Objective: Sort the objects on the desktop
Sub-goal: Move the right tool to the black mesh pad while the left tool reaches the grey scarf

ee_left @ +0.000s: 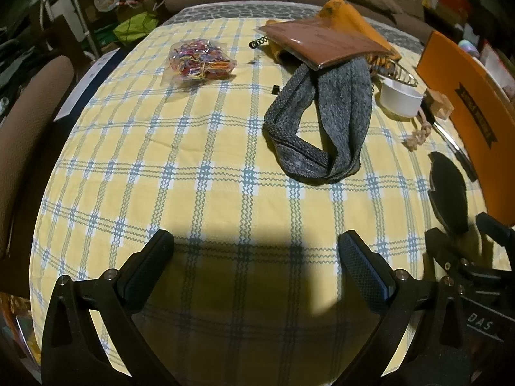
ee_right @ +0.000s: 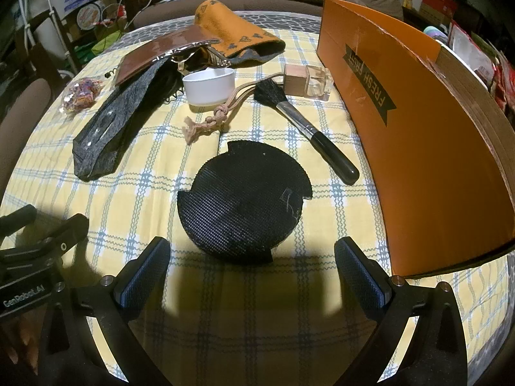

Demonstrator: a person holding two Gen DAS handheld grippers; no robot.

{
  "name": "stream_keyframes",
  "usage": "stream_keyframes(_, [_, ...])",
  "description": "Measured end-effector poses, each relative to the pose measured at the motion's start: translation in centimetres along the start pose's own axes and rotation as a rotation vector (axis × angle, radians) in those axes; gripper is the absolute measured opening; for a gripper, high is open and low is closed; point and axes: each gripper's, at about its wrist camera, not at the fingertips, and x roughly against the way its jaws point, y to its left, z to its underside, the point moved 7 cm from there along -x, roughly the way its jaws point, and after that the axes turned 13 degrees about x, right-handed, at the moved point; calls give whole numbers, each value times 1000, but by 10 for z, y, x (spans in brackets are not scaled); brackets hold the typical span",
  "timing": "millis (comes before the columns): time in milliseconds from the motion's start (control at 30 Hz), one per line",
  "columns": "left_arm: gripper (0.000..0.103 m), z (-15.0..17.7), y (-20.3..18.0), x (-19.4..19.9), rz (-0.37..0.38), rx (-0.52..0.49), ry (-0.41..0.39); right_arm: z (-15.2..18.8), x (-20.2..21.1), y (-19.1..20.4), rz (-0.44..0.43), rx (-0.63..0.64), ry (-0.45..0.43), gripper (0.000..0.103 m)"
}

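Nothing looks sorted yet, as far as I can judge: every item lies loose on the checked-cloth surface point(ee_left: 206, 148) and none sits inside the orange box point(ee_right: 418, 148) standing at the right edge. Nearest the right gripper point(ee_right: 252, 273) is a black round textured mat point(ee_right: 244, 199), flat on the cloth just ahead of its fingers, w/ a black-handled brush point(ee_right: 309, 128) beyond it, angled toward the box. Behind that: a knotted cord point(ee_right: 209, 119), a white bowl point(ee_right: 209, 85), a clear block w/ wooden cap point(ee_right: 309, 80). Mid-surface, a grey knit band point(ee_left: 318, 122) lies in a loop, its far end tucked under a brown pouch point(ee_left: 325, 43), which rests on orange fabric point(ee_left: 351, 11). A bag of coloured elastics point(ee_left: 199, 61) sits apart at far left; a small black clip point(ee_left: 276, 89) lies just beside the band. Left gripper point(ee_left: 256, 257) hovers over bare cloth, fingers spread wide, nothing btwn them; right-hand fingers likewise wide apart and empty. So approx. whole job left; the mat seems the likely first pick.
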Motion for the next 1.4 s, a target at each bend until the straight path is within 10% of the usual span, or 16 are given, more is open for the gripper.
stream_keyframes(600, [103,-14,-1,30,47,13,-58,-8,14,6,-14,16,17,103])
stream_keyframes(1400, [86,-69,-33,23,216,-70,-27,-112,67,-19,-159,14,-129,102])
